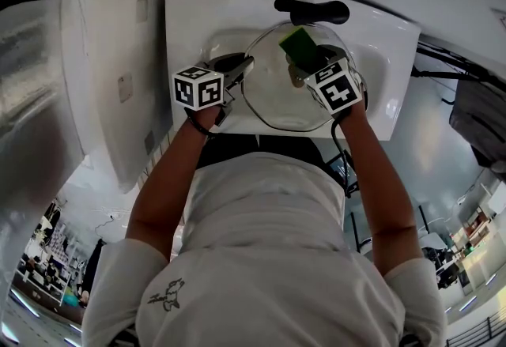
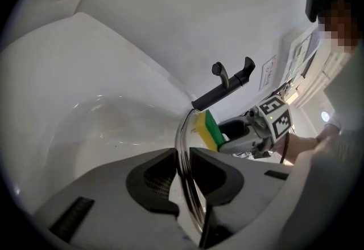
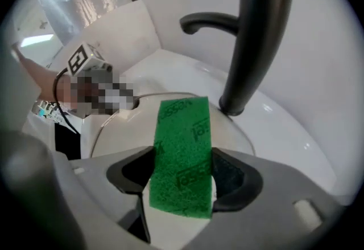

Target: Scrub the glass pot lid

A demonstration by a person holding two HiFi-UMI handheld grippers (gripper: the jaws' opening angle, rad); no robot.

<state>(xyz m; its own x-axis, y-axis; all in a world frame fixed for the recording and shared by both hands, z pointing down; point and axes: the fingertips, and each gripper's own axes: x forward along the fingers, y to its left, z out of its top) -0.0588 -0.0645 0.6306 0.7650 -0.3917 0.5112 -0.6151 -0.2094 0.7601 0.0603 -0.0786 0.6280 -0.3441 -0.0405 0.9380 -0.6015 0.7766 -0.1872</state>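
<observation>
A white, smooth-glazed sink [image 1: 395, 45] with a rounded basin is seen beneath both claws. A matte black tap [image 1: 312, 11] with a curved lever is mounted beyond the claws at the far rim. The glass pot lid [image 1: 273, 92] is round and clear and is edged by a thin, bright metal band. It is held over the basin, between the two claws. Its rim is clamped by the left claw [image 2: 182, 152], whose grey jaws are narrowed onto the metal band, one on each face of the glass. A rectangular sponge [image 3: 183, 146] is gripped by the right claw [image 3: 183, 155]. It has a rough green scouring face stamped with darker lettering and a yellow foam layer behind. The jaws are closed on its two long sides, and the sponge is seen standing out past the fingertips. The sponge is laid against the far part of the lid, just ahead of the right claw and close to the foot of the tap. Its yellow layer is turned toward the glass.
</observation>
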